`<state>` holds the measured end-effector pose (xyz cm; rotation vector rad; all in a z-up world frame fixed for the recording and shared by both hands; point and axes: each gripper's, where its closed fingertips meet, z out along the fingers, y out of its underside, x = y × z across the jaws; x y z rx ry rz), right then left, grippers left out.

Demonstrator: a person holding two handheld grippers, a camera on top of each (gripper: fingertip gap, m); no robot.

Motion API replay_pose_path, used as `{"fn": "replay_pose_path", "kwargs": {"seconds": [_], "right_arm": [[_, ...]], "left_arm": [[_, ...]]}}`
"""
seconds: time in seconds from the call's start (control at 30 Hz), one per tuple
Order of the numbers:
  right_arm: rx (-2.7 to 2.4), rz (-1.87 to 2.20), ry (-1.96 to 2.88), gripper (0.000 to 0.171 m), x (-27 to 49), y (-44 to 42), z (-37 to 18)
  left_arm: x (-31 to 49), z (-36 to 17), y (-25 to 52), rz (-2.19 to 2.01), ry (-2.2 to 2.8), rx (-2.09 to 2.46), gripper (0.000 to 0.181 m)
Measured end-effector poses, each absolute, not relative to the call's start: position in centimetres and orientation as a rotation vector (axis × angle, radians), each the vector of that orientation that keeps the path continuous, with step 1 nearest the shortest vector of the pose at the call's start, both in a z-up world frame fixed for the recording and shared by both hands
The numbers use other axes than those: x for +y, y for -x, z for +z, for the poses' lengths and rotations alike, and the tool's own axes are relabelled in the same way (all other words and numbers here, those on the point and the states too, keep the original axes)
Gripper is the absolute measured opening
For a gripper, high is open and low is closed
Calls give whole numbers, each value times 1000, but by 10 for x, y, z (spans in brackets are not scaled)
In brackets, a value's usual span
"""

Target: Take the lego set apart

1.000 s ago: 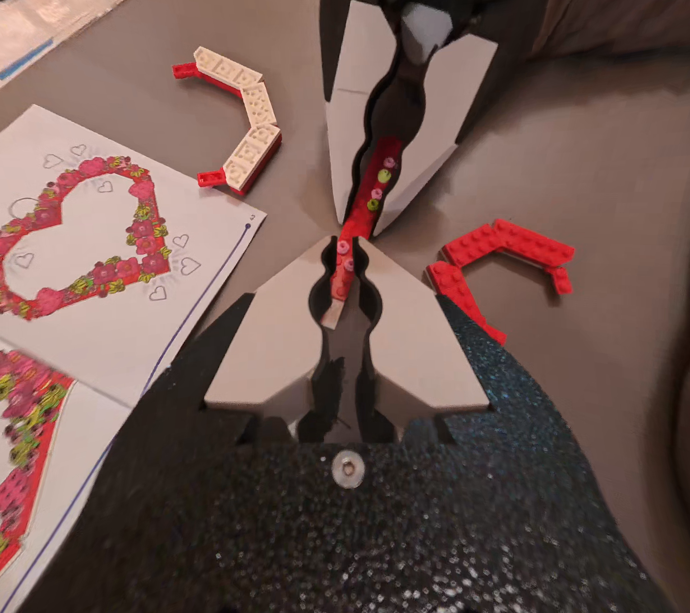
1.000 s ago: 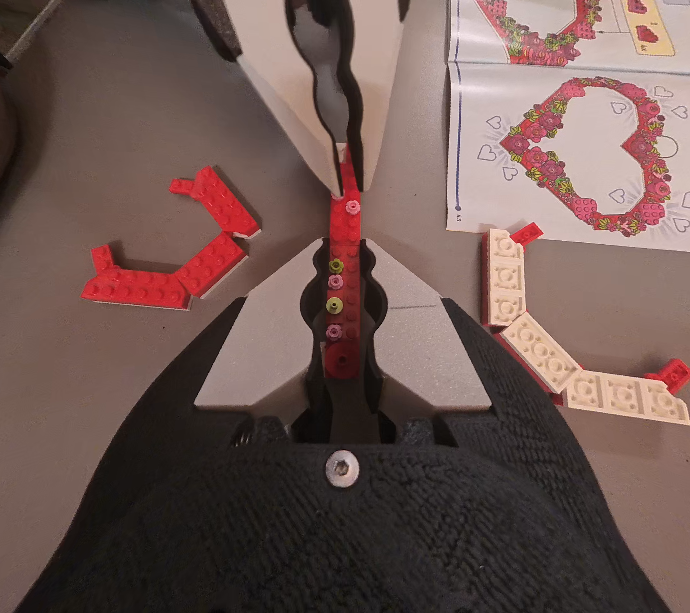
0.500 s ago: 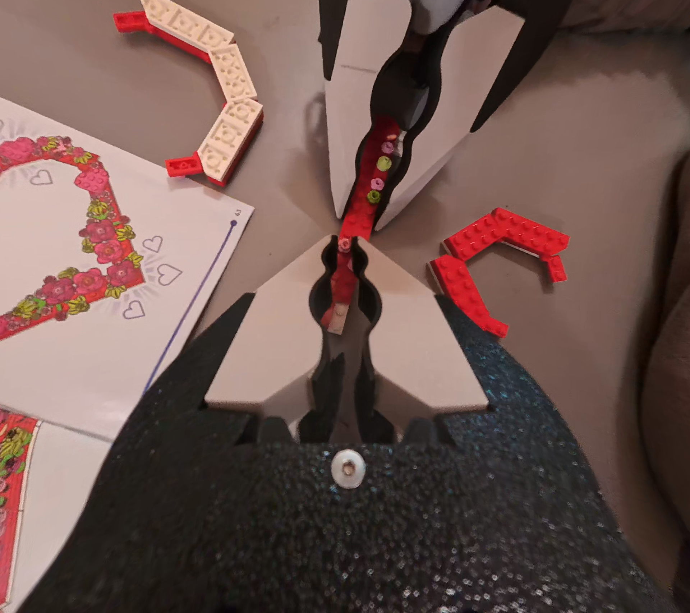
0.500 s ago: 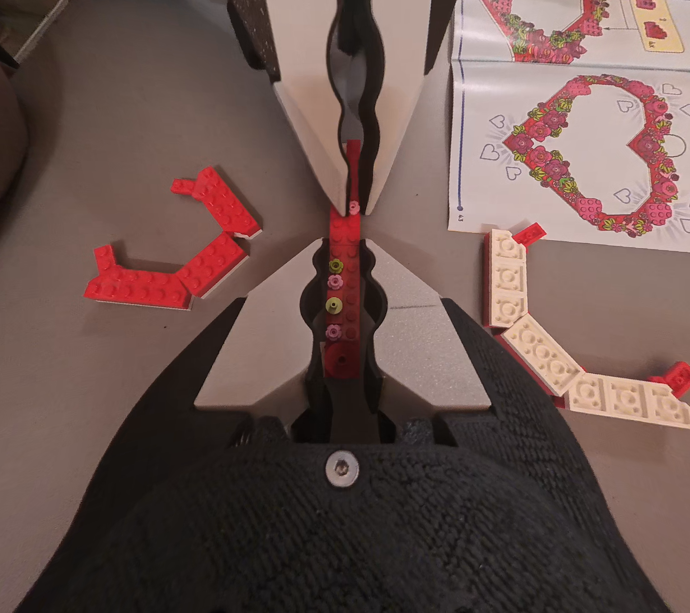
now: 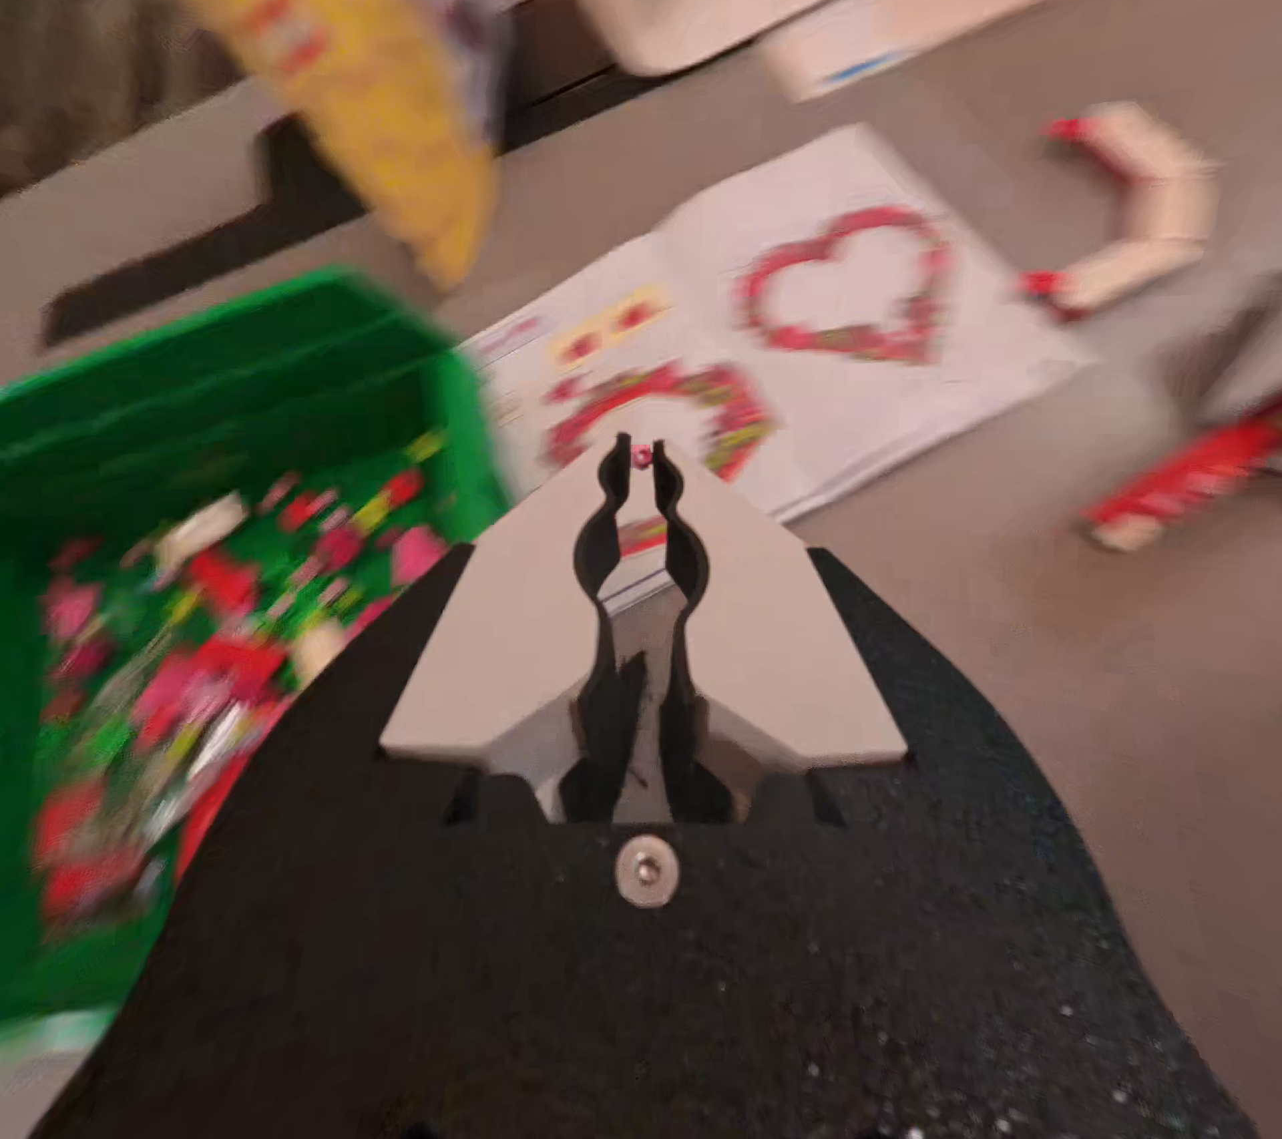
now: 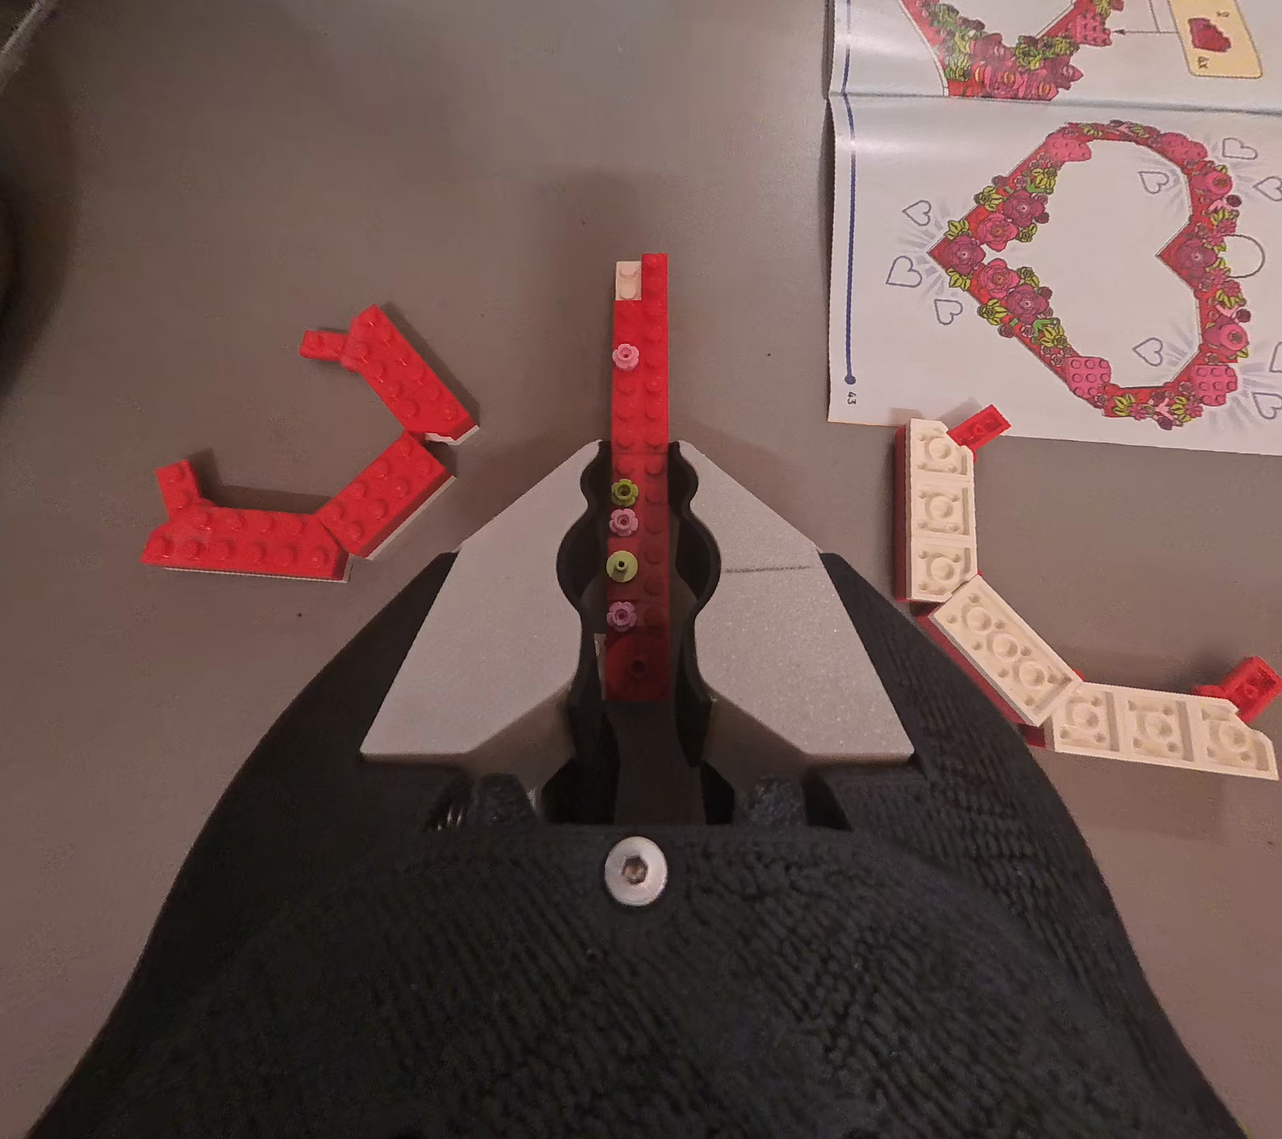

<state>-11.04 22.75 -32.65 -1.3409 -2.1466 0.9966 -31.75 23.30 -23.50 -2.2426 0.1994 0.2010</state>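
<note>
My left gripper (image 5: pixel 642 455) points out over the table (image 5: pixel 1040 620), toward the near corner of the green bin (image 5: pixel 229 384) and the open instruction booklet (image 5: pixel 832 343). Its jaws are drawn close and pinch a tiny pink flower stud (image 5: pixel 642 458) right at the tips; the rest of the slot behind the tips stands bare. The left wrist view is smeared, so the bin's contents read only as a jumble of red, pink, green and white pieces. A yellow box (image 5: pixel 333 44) stands behind the bin, too blurred for more.

My right gripper (image 6: pixel 639 450) hangs level over the table, aimed straight ahead, jaws clamped on a long red strip (image 6: pixel 642 412) of the lego set. The strip lies along the slot and juts out well past the tips, with a small white piece at its far end. One pink flower (image 6: pixel 626 355) sits on the jutting part; two green and two pink studs and a dark red round piece sit on the part inside the jaws.

To the left of that gripper a red curved section (image 6: pixel 312 481) lies flat on the table, studs up. To the right a white curved section (image 6: pixel 1006 641) lies underside up, with small red clips at both ends, its far end just beside the booklet's edge. In the left wrist view the same white section and the red strip show at the right edge, well apart from my left jaws.
</note>
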Motion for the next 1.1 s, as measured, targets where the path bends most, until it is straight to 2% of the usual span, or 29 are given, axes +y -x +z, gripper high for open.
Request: {"fn": "replay_pose_path", "kwargs": {"seconds": [0.03, 0.1, 0.17, 0.2, 0.27, 0.33, 0.6, 0.67, 0.8, 0.9, 0.93, 0.97, 1.1], "right_arm": [[-2144, 1001, 1344, 15, 228, 111, -326], [-2139, 1009, 1351, 15, 228, 111, -326], [-2135, 1016, 1357, 15, 228, 111, -326], [-2133, 1020, 1360, 15, 228, 111, -326], [-2129, 1032, 1368, 15, 228, 111, -326], [-2125, 1042, 1374, 15, 228, 111, -326], [-2121, 1055, 1382, 15, 228, 111, -326], [-2120, 1056, 1382, 15, 228, 111, -326], [-2120, 1060, 1384, 15, 228, 112, -326], [-2120, 1062, 1385, 15, 228, 112, -326], [-2120, 1062, 1385, 15, 228, 112, -326], [-2120, 1062, 1385, 15, 228, 112, -326], [-2120, 1061, 1385, 15, 228, 112, -326]], "left_arm": [[225, -233, 346, 231, 2262, 79, 3], [212, -237, 384, 140, 2288, -141, 6], [198, -249, 415, 80, 2328, -367, 45], [194, -253, 425, 59, 2332, -421, 50], [193, -253, 432, -15, 2286, -478, 52], [194, -245, 430, -53, 2237, -502, 62], [179, -245, 437, 198, 2414, -480, 73], [172, -247, 446, 306, 2480, -476, 71], [179, -247, 432, 246, 2545, -309, 3], [189, -240, 428, 203, 2498, -272, 3], [191, -236, 431, 208, 2473, -293, 14], [192, -233, 436, 229, 2454, -314, 36], [194, -224, 439, 260, 2422, -241, 63]]}}
